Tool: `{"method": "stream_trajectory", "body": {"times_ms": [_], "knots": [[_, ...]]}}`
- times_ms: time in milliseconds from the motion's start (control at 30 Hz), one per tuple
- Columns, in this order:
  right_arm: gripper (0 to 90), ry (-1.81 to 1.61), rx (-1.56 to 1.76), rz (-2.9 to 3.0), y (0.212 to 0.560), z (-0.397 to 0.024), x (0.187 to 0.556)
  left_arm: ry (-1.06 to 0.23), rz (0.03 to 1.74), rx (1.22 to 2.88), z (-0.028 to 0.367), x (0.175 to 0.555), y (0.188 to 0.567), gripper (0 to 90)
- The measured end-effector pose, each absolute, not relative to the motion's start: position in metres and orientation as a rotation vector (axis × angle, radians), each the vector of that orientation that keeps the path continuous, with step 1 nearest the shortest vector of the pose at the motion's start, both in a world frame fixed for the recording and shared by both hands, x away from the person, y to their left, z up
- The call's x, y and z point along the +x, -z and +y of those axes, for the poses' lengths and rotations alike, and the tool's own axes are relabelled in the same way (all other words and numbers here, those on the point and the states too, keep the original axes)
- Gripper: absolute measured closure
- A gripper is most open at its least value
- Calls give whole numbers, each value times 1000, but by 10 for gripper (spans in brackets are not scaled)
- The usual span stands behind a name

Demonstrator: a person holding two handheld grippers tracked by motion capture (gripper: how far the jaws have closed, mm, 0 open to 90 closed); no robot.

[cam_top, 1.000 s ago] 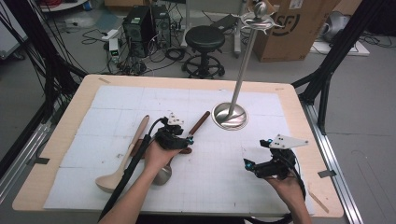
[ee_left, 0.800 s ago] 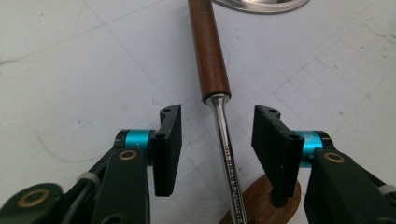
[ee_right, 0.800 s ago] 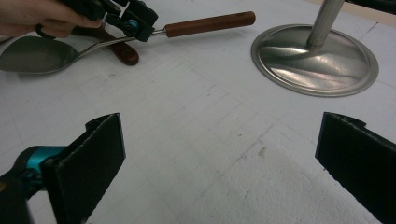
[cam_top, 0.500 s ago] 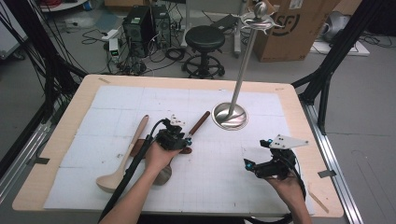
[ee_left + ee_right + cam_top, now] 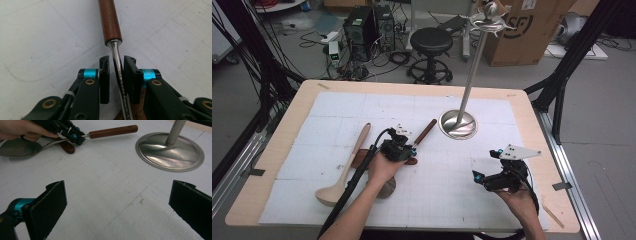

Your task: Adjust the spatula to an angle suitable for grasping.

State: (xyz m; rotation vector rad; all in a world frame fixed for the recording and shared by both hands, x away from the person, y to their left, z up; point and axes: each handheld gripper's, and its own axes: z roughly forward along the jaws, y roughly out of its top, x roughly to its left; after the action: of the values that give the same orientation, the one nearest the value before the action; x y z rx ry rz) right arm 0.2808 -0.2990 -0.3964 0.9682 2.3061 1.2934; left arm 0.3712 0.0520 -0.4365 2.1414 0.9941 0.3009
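A metal spoon with a brown wooden handle (image 5: 426,130) lies on the white mat, its bowl (image 5: 17,148) partly hidden under the person's left wrist. My left gripper (image 5: 408,143) straddles the spoon's thin metal shank (image 5: 119,75) just below the handle (image 5: 110,22). Its jaws have just been closing. The shank sits between the pads, close to the right pad, with a small gap at the left pad. My right gripper (image 5: 486,165) hovers low over the mat at the front right. Its pads (image 5: 53,197) stand wide apart with nothing between them.
A pale wooden spoon (image 5: 347,165) lies to the left of the left hand. A second brown handle (image 5: 359,160) lies under that hand. A metal hanging stand rises from a round steel base (image 5: 458,124) at mid-table. The table's wooden edge (image 5: 532,125) borders the mat.
The left gripper has settled slightly onto the spoon's shank. The right hand and gripper have kept still.
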Motion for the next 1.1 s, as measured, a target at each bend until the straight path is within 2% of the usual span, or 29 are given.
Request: {"method": "stream_trajectory", "body": {"times_ms": [67,600,1100], "knots": [[2,-1292,967,2306,396,-299,281,-297,995,2140,52,371,436,788],[3,-1315,979,2306,398,-295,281,-253,970,2116,52,367,430,837],[3,-1446,968,2304,394,-277,285,-254,896,2050,56,351,405,840]]}}
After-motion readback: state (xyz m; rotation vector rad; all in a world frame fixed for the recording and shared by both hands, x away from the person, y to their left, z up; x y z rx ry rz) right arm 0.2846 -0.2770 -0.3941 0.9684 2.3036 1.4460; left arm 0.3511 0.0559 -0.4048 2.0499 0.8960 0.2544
